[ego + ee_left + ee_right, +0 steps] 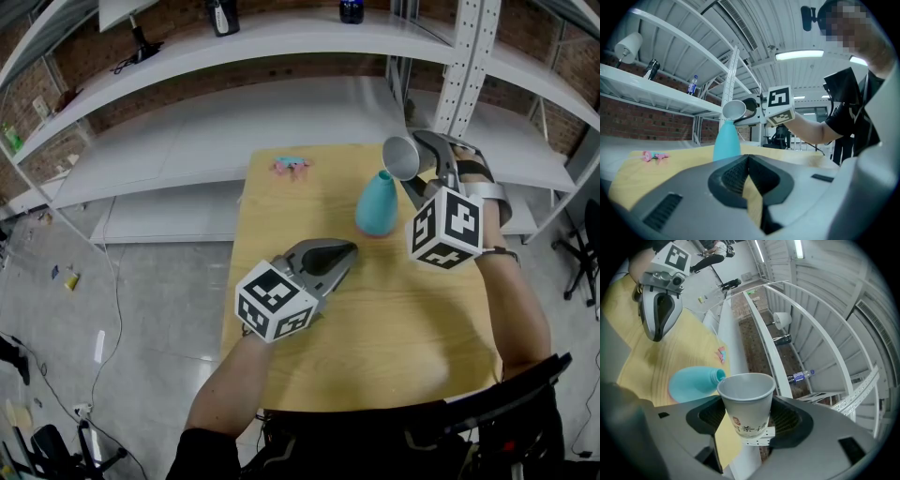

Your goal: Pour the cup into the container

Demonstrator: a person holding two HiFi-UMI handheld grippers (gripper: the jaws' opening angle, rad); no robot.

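A turquoise bottle-shaped container (378, 204) stands upright on the wooden table (375, 319), also seen in the left gripper view as the container (726, 140) and in the right gripper view as the container (691, 383). My right gripper (417, 159) is shut on a white paper cup (401, 157), tipped sideways with its rim right at the container's mouth. The cup (747, 401) sits between the right jaws; its inside looks empty. My left gripper (337, 255) rests low over the table, in front of the container, shut and holding nothing.
A small pink and blue object (291, 166) lies near the table's far edge. White metal shelves (281, 37) run behind the table, with a dark bottle (352, 9) on the upper one. A perforated shelf post (469, 66) rises just behind my right gripper.
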